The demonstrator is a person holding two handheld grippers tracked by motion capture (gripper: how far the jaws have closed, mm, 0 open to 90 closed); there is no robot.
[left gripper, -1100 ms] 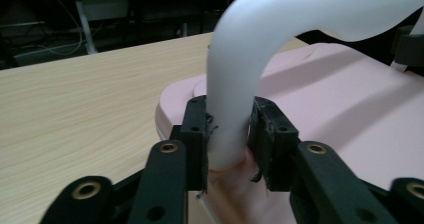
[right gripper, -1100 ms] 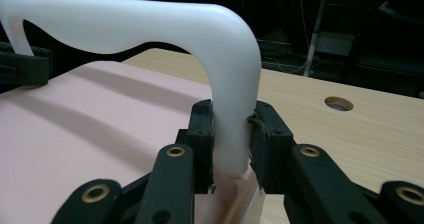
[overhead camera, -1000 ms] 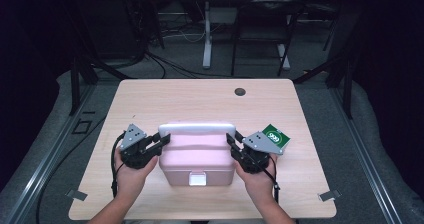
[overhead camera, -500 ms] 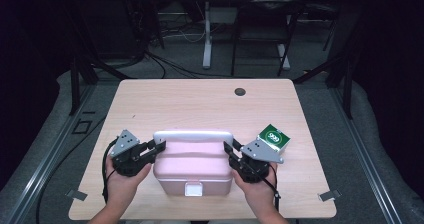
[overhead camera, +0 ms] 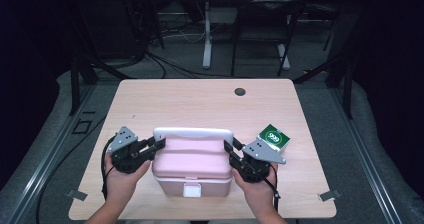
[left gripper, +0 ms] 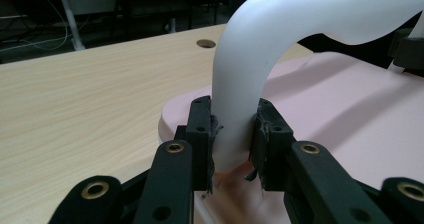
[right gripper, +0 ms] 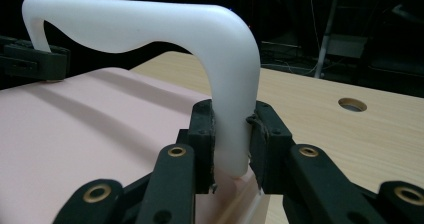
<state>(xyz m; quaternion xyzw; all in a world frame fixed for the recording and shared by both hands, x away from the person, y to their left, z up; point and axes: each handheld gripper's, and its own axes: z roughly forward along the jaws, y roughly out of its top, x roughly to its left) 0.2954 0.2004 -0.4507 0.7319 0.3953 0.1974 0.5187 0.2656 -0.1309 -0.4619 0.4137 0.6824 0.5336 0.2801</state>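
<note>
A pink plastic lunch box [overhead camera: 192, 164] sits low at centre frame on the wooden worktop [overhead camera: 200, 104]. Left gripper [overhead camera: 152, 146] and right gripper [overhead camera: 232, 148] each clamp their fingers [left gripper: 202, 134] on its white arched handle [overhead camera: 193, 133].

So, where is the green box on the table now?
In the high view, the green box lies on the table's right side, just behind the right gripper and right of the pink case.

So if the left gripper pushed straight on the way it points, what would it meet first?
The left gripper is shut on the white handle of the pink box; further on, probably the right gripper.
</note>
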